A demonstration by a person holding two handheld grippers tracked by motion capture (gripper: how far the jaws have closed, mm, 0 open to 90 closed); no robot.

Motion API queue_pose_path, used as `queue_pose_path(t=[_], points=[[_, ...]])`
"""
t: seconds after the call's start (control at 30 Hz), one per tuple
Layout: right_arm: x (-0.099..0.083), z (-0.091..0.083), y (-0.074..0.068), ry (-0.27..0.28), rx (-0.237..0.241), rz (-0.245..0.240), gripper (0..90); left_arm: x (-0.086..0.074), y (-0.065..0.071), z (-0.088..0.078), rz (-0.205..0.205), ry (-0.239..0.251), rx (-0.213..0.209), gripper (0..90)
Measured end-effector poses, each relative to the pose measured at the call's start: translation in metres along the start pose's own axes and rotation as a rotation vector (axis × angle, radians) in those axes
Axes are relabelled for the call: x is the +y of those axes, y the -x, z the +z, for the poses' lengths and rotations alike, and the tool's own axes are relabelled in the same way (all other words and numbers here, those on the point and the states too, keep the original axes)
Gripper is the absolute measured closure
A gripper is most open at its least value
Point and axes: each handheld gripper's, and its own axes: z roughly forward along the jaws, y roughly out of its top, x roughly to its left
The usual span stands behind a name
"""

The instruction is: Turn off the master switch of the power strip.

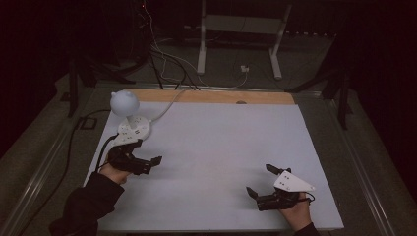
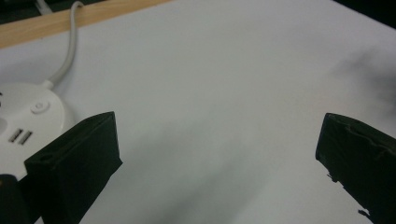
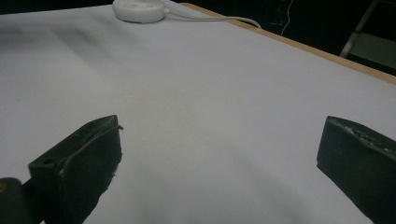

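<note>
Your left gripper (image 1: 147, 160) sits at the left of the high view, a little below the middle, with its jaws spread wide and nothing between them. Just above it, in the upper left of that frame, stands the round white socket hub (image 1: 134, 129), with a pale globe lamp (image 1: 124, 102) rising from it on a short stem. Your gripper's body is right beside the hub's near edge, but you cannot tell from here whether they touch. In the left gripper view the hub (image 2: 28, 126) shows at the left edge, behind the left jaw, with a round button and two small ports on its top; its white cable (image 2: 70, 46) runs up to the wooden strip (image 2: 70, 21) at the top left.

Your right gripper (image 1: 260, 179) is at the lower right of the high view, also released and empty, well apart from the hub. In the right gripper view the hub (image 3: 140, 10) lies far off at the top, left of centre, across the bare white table (image 3: 210, 93)
</note>
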Motion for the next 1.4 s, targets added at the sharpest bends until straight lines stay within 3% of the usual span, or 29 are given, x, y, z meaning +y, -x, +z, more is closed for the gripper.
queue_pose_path(t=[0.37,0.73,1.03,1.2,1.4], points=[[0.000,0.001,0.000,-0.002,0.003,0.001,0.0,-0.025,0.009,0.000,0.027,-0.034,-0.009,0.3],[-0.001,0.001,0.000,-0.005,0.005,0.002,0.0,-0.050,0.012,-0.005,0.047,-0.031,-0.022,0.3],[-0.001,0.002,0.000,-0.007,0.002,0.006,0.0,-0.075,0.017,-0.006,0.076,-0.077,-0.047,0.3],[-0.001,0.001,0.000,-0.007,0.001,0.005,0.0,-0.088,0.016,-0.010,0.108,-0.076,-0.031,0.3],[-0.001,0.001,0.001,-0.007,0.002,0.006,0.0,-0.097,0.011,-0.013,0.105,-0.081,-0.013,0.4]])
